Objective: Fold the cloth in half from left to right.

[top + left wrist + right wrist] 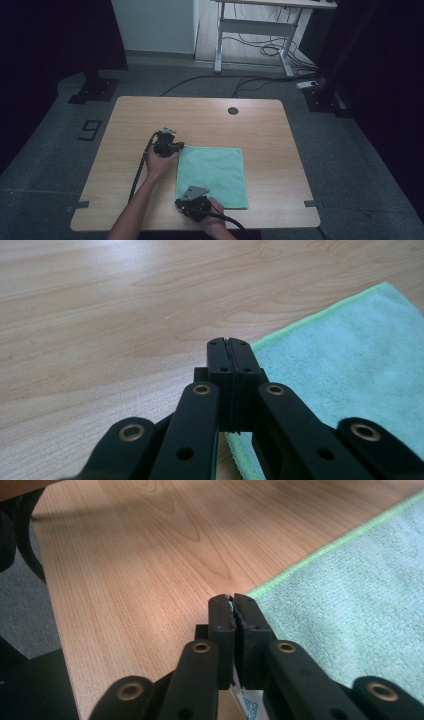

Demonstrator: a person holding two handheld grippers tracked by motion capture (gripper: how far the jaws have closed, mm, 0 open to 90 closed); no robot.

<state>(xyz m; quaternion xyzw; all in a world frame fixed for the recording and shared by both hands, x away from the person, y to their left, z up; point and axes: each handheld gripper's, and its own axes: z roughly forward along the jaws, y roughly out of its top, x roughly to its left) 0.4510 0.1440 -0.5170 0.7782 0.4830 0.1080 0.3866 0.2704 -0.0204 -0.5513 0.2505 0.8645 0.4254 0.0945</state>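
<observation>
A mint-green cloth (212, 172) lies flat on the wooden table (210, 120). My left gripper (178, 146) rests low at the cloth's far left corner. In the left gripper view its jaws (229, 347) stand shut, covering that corner of the cloth (345, 355), which runs in under them. My right gripper (178, 201) sits at the cloth's near left corner. In the right gripper view it (232, 602) is shut, with a pale sliver of the cloth (350, 605) pinched at the tips. A white printed label (248, 705) peeks out below these jaws.
The table's front edge (57, 645) runs close beside the right gripper, with grey floor beyond. A round cable hole (233, 110) sits at the table's far side. A white desk frame (255, 30) and loose cables stand on the floor behind.
</observation>
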